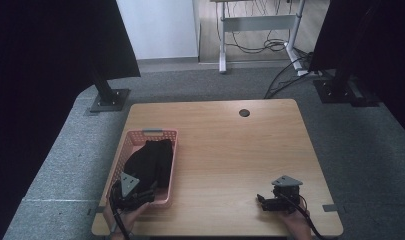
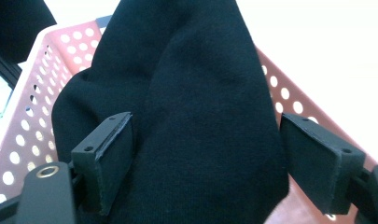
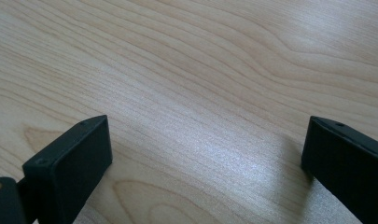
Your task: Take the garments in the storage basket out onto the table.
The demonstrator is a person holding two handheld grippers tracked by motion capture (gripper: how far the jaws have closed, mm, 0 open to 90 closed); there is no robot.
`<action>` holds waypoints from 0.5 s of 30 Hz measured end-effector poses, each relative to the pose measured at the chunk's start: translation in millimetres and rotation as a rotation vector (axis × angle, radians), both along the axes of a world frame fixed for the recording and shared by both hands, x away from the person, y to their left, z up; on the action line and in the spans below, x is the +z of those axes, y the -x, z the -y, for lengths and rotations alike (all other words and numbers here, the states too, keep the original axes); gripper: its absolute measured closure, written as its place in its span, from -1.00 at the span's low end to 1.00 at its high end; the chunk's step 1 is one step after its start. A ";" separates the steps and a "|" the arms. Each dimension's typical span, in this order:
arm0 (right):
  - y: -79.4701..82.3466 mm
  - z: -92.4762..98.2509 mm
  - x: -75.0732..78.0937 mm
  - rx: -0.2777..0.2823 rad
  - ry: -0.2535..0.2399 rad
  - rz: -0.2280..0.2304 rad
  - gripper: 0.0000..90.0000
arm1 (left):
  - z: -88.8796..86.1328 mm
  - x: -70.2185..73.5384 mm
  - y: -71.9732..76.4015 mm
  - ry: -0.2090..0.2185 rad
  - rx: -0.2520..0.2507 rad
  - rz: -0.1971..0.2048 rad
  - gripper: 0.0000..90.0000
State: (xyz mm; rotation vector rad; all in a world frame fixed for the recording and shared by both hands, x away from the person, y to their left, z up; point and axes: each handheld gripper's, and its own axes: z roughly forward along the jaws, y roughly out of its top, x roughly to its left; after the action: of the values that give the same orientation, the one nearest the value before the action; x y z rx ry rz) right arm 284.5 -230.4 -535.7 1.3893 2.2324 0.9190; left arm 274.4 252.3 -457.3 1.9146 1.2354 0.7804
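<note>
A pink perforated basket [image 1: 132,137] sits on the left part of the wooden table [image 1: 230,150], with a black garment [image 1: 150,160] piled inside it. My left gripper [image 1: 140,196] hovers at the basket's near end, jaws wide apart. In the left gripper view the black garment [image 2: 196,102] bulges between the two pads [image 2: 107,158] without being pinched, and the basket wall [image 2: 32,102] shows on both sides. My right gripper [image 1: 270,200] rests low over the table near the front right, open. The right gripper view shows bare wood [image 3: 200,93] between its pads [image 3: 74,158].
A round cable hole [image 1: 244,112] marks the table's far edge. Black stands [image 1: 109,100] [image 1: 340,90] flank the table on grey carpet. A desk frame with cables [image 1: 260,25] stands farther back.
</note>
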 end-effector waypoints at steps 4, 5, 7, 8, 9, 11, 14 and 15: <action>0.0 0.0 0.0 0.000 0.000 0.000 -0.97 | -1.4 -2.4 -2.8 -0.003 0.012 -0.006 -0.56; 0.0 0.0 0.0 0.000 0.000 0.000 -0.97 | -1.8 -3.3 -3.6 0.001 0.013 -0.008 -0.56; 0.0 0.0 0.0 0.000 0.000 0.000 -0.97 | -3.2 -5.3 -5.4 0.014 0.014 -0.013 -0.55; 0.0 0.0 0.0 0.000 0.000 0.000 -0.97 | -3.5 -5.9 -6.1 0.017 0.017 -0.015 -0.55; 0.0 0.0 0.0 0.000 0.000 0.000 -0.97 | -3.7 -6.1 -6.6 0.018 0.019 -0.015 -0.55; 0.0 0.0 0.0 0.000 0.000 0.000 -0.97 | -4.4 -6.2 -7.7 0.022 0.024 -0.013 -0.55; 0.0 0.0 0.0 0.000 0.000 0.000 -0.97 | -5.0 -7.0 -9.0 0.028 0.029 -0.010 -0.55; 0.0 0.0 0.0 0.000 0.000 0.000 -0.97 | -5.3 -7.3 -9.4 0.031 0.030 -0.010 -0.55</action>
State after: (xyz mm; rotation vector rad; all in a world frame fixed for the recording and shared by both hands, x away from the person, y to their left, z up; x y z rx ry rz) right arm 284.5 -230.4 -535.7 1.3890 2.2326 0.9189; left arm 283.9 257.6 -464.6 1.8815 1.2782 0.7637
